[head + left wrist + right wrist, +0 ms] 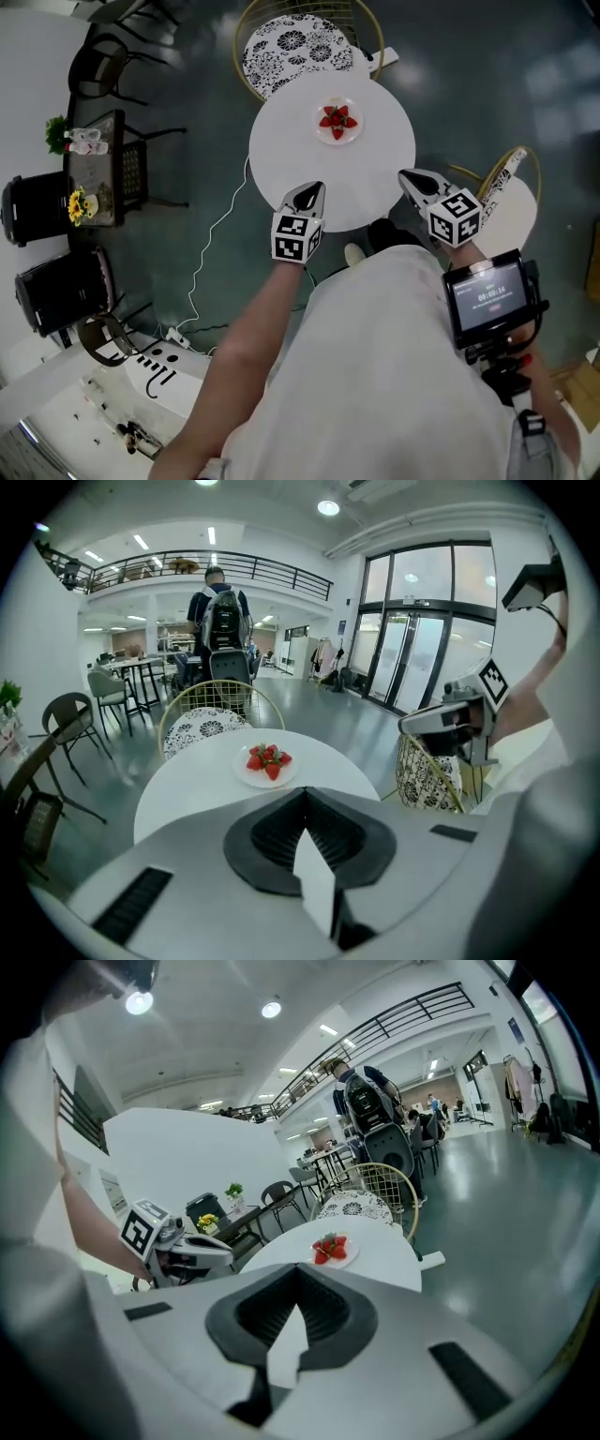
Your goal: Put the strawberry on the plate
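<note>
Several red strawberries [337,119] lie on a small white plate [354,137] at the far side of a round white table [291,159]. My left gripper [315,191] hovers over the table's near edge, jaws shut, with nothing between them. My right gripper [409,176] is held at the table's near right edge, jaws also closed and empty. The left gripper view shows the strawberries [268,759] and plate [246,772] ahead of the closed jaws. In the right gripper view the strawberries [329,1247] sit on the plate [345,1259] ahead, with the left gripper [192,1252] off to the left.
A gold wire chair with a patterned cushion [295,42] stands behind the table, and another chair [511,202] at its right. A dark side table with flowers [94,169] is at the left. A white cable [211,244] runs over the floor. A person with a backpack [220,616] stands far back.
</note>
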Demonstrator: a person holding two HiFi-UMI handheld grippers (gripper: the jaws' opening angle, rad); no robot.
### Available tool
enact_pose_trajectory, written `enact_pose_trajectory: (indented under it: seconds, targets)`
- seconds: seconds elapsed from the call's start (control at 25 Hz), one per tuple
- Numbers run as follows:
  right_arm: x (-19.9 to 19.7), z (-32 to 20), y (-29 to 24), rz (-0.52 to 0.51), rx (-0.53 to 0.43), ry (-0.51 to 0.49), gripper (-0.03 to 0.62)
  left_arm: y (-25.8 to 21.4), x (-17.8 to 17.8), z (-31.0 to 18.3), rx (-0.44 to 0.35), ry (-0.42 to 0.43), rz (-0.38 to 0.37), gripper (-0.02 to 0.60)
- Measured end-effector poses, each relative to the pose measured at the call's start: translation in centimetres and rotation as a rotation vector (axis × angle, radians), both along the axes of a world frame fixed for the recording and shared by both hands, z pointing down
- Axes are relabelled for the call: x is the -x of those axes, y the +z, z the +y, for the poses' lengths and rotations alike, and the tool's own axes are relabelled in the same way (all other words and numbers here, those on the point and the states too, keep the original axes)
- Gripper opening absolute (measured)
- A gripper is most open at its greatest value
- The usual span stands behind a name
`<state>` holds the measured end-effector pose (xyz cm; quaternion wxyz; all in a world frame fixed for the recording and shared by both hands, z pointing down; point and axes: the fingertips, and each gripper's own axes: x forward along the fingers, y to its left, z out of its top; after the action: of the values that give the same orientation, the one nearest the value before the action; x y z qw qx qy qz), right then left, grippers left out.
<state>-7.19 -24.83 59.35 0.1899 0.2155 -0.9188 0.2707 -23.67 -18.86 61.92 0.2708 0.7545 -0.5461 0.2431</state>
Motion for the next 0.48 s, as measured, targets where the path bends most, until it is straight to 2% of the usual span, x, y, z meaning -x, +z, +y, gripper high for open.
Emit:
enact_pose_trajectory:
  seconds: [0.16,0.32,0.48]
  targets:
    - [-0.4,4.4,-0.8,-0.018,0.000,-0.003,0.005,-0.9,-0.5,5.2,-0.014,-0.033,0.045,0.006]
    - [-0.1,5.0,0.5,-0.042,0.018,-0.025,0.005,-0.7,-1.0,6.2,-0.033,-0.036,0.094,0.006]
    - [-0.7,7.4,-1.5,-0.052,0.003,-0.023,0.005,-2.7,-2.3,8.3,-0.079,-0.032,0.135,0.006]
